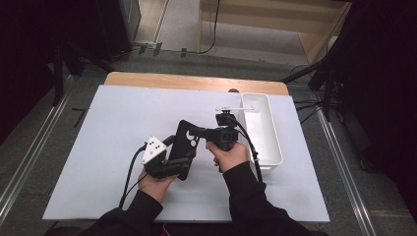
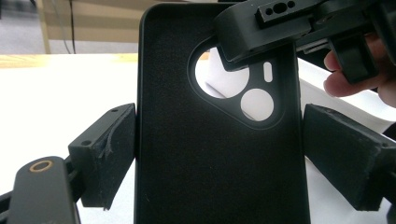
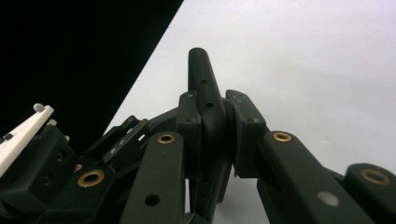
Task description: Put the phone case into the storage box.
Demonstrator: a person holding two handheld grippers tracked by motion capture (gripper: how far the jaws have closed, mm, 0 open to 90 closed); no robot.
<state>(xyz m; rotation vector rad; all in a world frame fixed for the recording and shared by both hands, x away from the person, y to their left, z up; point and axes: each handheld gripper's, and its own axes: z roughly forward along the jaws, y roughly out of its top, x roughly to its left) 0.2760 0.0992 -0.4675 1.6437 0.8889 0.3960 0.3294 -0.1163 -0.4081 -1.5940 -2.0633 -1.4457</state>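
A black phone case (image 1: 185,140) with a camera cut-out is held up over the white mat between both grippers. My left gripper (image 1: 180,156) is shut on it across its width; in the left gripper view the two pads (image 2: 109,154) press the case (image 2: 210,163) at its long sides. My right gripper (image 1: 200,132) comes in from the right and is shut on the case's upper edge near the cut-out. The right gripper view shows its jaws (image 3: 212,133) pinching the thin rim of the case (image 3: 201,79). A jaw of the right gripper (image 2: 247,42) covers part of the cut-out.
A white rectangular tray (image 1: 275,142) stands on the mat's right side, close behind the right hand. The white mat (image 1: 113,123) covers a wooden table (image 1: 196,81). Dark stands and cables ring the table on the floor.
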